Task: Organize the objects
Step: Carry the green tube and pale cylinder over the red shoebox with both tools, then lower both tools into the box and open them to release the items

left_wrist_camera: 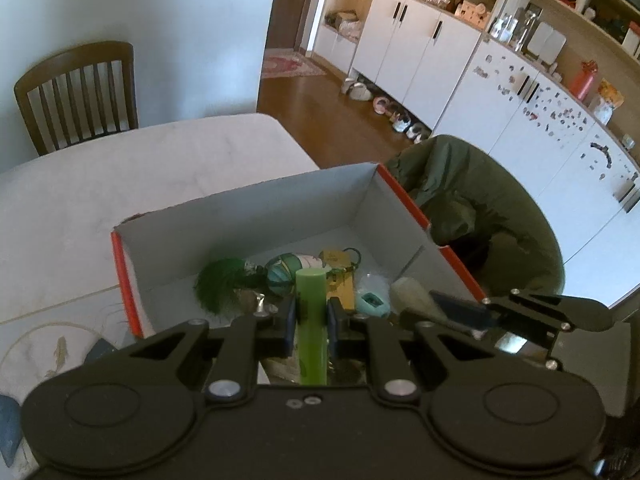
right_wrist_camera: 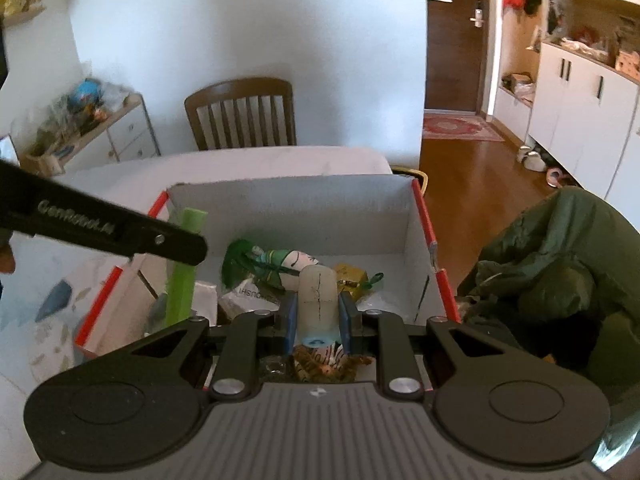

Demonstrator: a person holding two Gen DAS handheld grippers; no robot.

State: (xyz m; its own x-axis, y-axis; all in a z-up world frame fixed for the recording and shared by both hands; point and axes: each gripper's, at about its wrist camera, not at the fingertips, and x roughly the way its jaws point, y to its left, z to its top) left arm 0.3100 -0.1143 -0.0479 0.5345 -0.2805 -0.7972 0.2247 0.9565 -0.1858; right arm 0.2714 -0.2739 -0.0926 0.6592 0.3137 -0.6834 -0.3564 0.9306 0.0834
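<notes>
Left gripper (left_wrist_camera: 311, 320), nearest the left wrist camera: blue pads closed against a light green cylindrical tube (left_wrist_camera: 311, 320), which stands roughly upright between them, flat top toward the box interior. In the right wrist view the same tube (right_wrist_camera: 185, 268) sits at the box's left wall, behind a black arm printed "GenRobot.ai" in grey letters (partly blurred).

Right gripper (right_wrist_camera: 318, 312): pads pressed on both sides of a pale translucent rounded bottle (right_wrist_camera: 318, 300) with a thin dark line down its face and a blue band at its lower end. No readable label on it. In the left wrist view this gripper reaches in from the right side of the box, bottle (left_wrist_camera: 408, 292) blurred.

Container: open cardboard box (left_wrist_camera: 256, 208), white inside, red-orange outside edges, resting on a white marbled table (left_wrist_camera: 160, 160). Both grippers are held over the box's near end.

Box contents:
- green feather toy (left_wrist_camera: 218, 284), toward the left wall
- green-and-white striped ball-like item (left_wrist_camera: 282, 272), just right of the feather
- yellow packet (right_wrist_camera: 352, 274), right of the striped item; print illegible
- white wrapper with inverted lettering ending "...USH" (right_wrist_camera: 250, 294), near side of the box; remainder hidden
- small mint-green object (left_wrist_camera: 372, 303), near right; type cannot be told
- tiger-striped item (right_wrist_camera: 324, 364), under the right gripper, mostly hidden

Surroundings, relative to the box: wooden slat-back chair (right_wrist_camera: 244, 112) beyond the table's far edge; dark green jacket (right_wrist_camera: 552, 280) draped just right of the box.
</notes>
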